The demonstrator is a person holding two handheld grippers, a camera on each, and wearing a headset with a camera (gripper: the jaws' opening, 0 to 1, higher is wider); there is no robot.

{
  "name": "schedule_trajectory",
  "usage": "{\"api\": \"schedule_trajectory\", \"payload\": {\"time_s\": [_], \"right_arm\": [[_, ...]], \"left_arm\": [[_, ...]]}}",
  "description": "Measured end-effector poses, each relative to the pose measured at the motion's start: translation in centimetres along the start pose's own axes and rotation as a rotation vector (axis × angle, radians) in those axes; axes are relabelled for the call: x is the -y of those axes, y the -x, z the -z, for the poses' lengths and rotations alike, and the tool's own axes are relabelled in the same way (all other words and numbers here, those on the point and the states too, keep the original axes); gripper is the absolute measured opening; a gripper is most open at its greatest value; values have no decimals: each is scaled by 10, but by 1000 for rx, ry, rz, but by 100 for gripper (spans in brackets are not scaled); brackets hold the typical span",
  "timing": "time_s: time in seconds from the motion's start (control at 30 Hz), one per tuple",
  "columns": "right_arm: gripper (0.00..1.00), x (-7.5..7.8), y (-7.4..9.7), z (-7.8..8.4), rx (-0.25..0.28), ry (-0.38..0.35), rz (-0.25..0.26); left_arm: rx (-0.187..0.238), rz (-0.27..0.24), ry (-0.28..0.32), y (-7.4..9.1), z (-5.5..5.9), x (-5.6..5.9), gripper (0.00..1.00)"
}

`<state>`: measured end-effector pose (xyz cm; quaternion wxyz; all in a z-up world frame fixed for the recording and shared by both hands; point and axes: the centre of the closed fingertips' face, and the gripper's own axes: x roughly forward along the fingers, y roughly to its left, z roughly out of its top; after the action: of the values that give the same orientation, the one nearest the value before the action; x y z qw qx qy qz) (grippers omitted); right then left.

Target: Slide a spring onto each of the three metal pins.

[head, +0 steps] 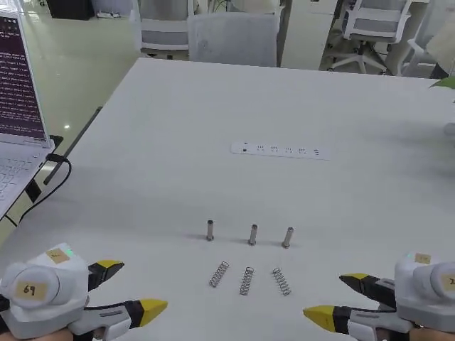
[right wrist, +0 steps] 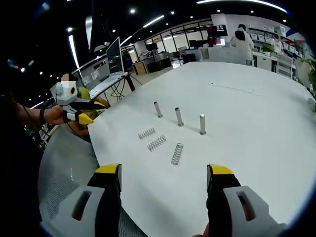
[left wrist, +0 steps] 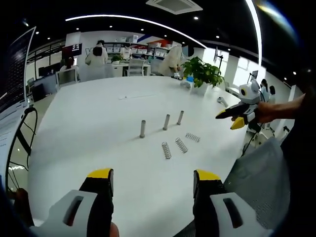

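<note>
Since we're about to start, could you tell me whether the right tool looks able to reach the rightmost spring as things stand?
Probably yes: the right tool is open and the rightmost spring lies on bare table just ahead of it, with nothing between them.

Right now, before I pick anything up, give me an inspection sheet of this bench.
Surface: matt white tabletop.
Job's things: silver metal pins, three upright in a row; coiled wire springs, three lying flat, one in front of each pin, none on a pin yet.
Clutter: flat white power strip beyond the pins.
Grippers: yellow-tipped left gripper and right gripper, both open and empty, short of the springs.
Cables: black cable looping off the tabletop's left edge.
Surroundings: open laptop on a surface to the left, office chairs, potted green plant.
</note>
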<state>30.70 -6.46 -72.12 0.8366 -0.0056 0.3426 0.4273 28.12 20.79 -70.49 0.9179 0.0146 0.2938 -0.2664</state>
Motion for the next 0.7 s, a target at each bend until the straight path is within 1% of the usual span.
{"api": "schedule_trajectory", "payload": {"time_s": [0.13, 0.33, 0.4, 0.57, 0.7], "right_arm": [[70, -1, 0, 1, -2, -5, -3], [70, -2, 2, 1, -6, -7, -2], [71, 0, 3, 1, -5, -9, -1], [72, 0, 5, 0, -8, -7, 2], [72, -1, 5, -1, -8, -5, 5]], "left_arm": [[-4, 10, -5, -2, -2, 3, 63], [-4, 35, -18, -11, -6, 8, 64], [-8, 36, -25, -14, -7, 8, 63], [-9, 46, -34, -22, -13, 7, 63], [-20, 58, -50, -28, -14, 9, 63]]}}
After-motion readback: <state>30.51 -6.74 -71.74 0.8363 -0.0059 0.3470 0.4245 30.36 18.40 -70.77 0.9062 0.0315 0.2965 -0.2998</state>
